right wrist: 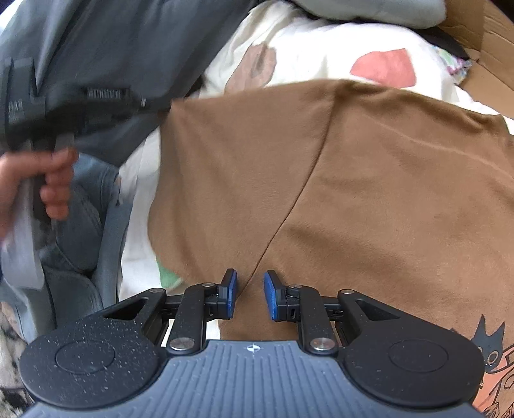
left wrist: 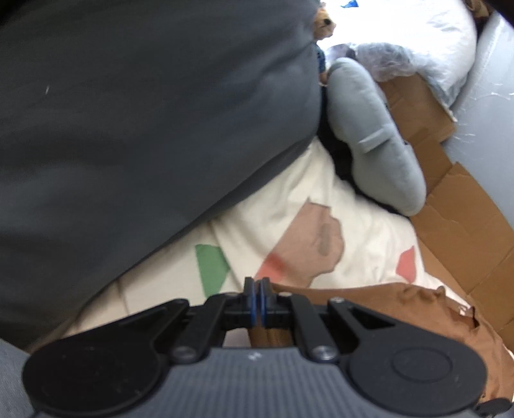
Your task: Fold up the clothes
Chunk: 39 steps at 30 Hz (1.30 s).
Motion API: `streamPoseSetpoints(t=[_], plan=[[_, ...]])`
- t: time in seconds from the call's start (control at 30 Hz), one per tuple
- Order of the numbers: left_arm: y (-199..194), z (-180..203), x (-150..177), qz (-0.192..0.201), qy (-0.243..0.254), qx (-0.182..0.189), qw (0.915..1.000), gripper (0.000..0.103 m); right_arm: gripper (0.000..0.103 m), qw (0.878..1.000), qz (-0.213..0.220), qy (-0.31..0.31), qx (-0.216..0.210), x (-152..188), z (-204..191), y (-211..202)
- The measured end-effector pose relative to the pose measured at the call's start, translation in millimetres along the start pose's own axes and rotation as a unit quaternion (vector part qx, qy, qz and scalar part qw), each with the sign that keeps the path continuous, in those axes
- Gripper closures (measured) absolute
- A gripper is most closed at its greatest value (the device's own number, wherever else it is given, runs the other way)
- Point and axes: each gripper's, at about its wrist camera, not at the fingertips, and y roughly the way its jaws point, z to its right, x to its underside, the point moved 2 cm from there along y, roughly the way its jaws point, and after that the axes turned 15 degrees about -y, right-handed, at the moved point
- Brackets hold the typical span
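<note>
Jaws of the right gripper (right wrist: 250, 294) are seen partly apart in the right wrist view, the blue pads (right wrist: 232, 286) on either side of a seam in the brown garment (right wrist: 369, 180); no cloth is pinched between them. The brown garment is spread flat just beyond the pads and fills most of that view. A printed graphic (right wrist: 491, 363) in orange and dark grey is visible on it at lower right.

In the left wrist view the left gripper (left wrist: 256, 291) is shown with its pads pressed together. An edge of the brown garment (left wrist: 417, 308) lies just beside and below the fingers on the right; whether cloth is caught between the pads cannot be told.

The garment rests on a cream sheet (left wrist: 282, 205) patterned with green (left wrist: 210, 267), pink (left wrist: 408, 260) and tan patches. From the right wrist view, a hand (right wrist: 41, 183) is seen at left, wrapped around the handle of the left gripper (right wrist: 64, 109), blurred. Crumpled denim (right wrist: 80, 225) lies below that hand.

Farther out, a large dark grey fabric (left wrist: 144, 112) covers the upper left of the left wrist view and overlaps the cream sheet. Beyond it, a pale grey-blue plush shape (left wrist: 376, 135) lies against flattened cardboard (left wrist: 465, 231). A small plush toy (left wrist: 324, 22) is noted at the top edge, near a white bag or pillow in clear plastic (left wrist: 417, 48).
</note>
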Motion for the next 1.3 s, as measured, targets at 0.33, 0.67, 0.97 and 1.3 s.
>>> streamPoseSetpoints(t=[0.33, 0.67, 0.97, 1.3], plan=[[19, -13, -1, -0.011, 0.007, -0.004, 0.9999, 0.101, 0.077, 0.993, 0.055, 0.053, 0.086, -45, 50, -17], [27, -18, -1, -0.021, 0.004, 0.007, 0.9997, 0.101, 0.077, 0.989, 0.046, 0.065, 0.126, -93, 80, 11], [40, -27, 3, -0.032, 0.003, 0.007, 0.9995, 0.101, 0.077, 0.989, 0.044, 0.056, 0.128, -117, 84, 36], [39, -23, 7, -0.048, -0.005, 0.027, 0.9985, 0.092, 0.079, 0.988, 0.048, 0.056, 0.134, -119, 86, 35]])
